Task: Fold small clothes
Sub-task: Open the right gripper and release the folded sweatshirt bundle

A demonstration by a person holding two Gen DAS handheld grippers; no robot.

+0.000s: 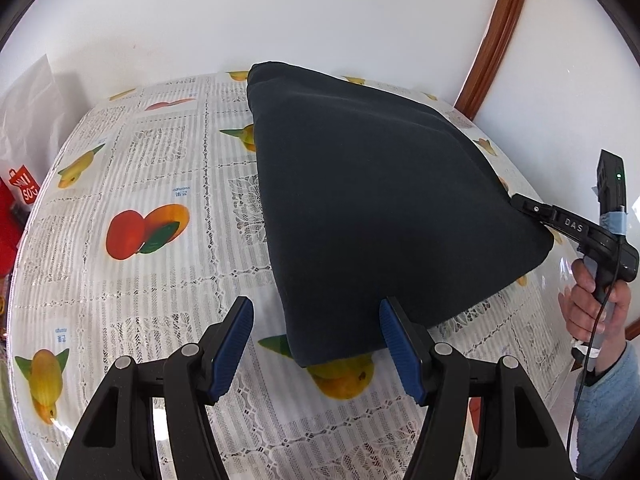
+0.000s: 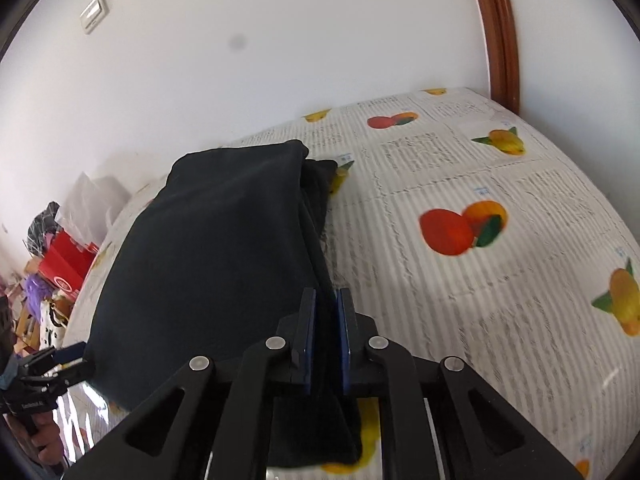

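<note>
A dark navy garment (image 1: 380, 200) lies folded over on the fruit-print tablecloth (image 1: 140, 160), tapering toward me. My left gripper (image 1: 318, 344) stands open, and the garment's near corner lies between its blue pads (image 1: 236, 344) without being pressed. At the garment's right corner, my right gripper (image 1: 520, 204) has its tips on the cloth edge. In the right wrist view the right gripper (image 2: 326, 332) is shut on a fold of the dark garment (image 2: 208, 248), with cloth filling the narrow gap between the pads. The left gripper (image 2: 78, 360) shows at the garment's far-left corner.
The table (image 2: 480, 300) stands against a white wall, with a wooden door frame (image 1: 496, 36) at the right. Beyond the left edge sit a red bag (image 1: 24, 188), a white plastic bag (image 1: 32, 100) and floor clutter (image 2: 44, 280). A hand (image 1: 596, 300) in a blue sleeve holds the right gripper.
</note>
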